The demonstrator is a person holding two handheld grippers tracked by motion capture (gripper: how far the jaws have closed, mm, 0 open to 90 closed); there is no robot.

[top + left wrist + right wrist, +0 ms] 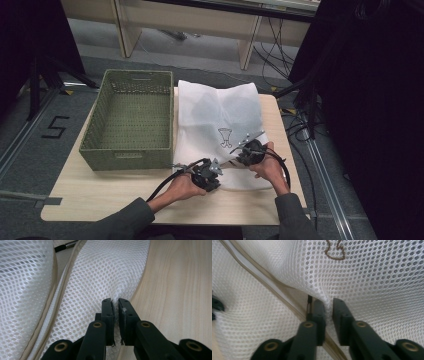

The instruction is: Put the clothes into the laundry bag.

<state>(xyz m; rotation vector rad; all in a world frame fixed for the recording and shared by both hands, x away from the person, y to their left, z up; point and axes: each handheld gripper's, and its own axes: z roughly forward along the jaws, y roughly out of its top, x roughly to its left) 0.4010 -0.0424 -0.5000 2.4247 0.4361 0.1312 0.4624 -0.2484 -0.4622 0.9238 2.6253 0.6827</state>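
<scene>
Two hand-held grippers are pinching the white mesh zip bag (220, 127) lying on the pale wooden surface (125, 192): the left hand-held gripper (115, 302) clamping its near edge, the right hand-held gripper (327, 305) closing on a fold beside the beige zip (274, 286).

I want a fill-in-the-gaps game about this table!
1. The white mesh bag lies to the ____ of the green basket, seen from the high view.
2. The left tongs pinch the bag's ____ fabric.
3. The table is made of light ____.
4. Inside, the basket is ____.

Missing words: right; mesh; wood; empty
</scene>
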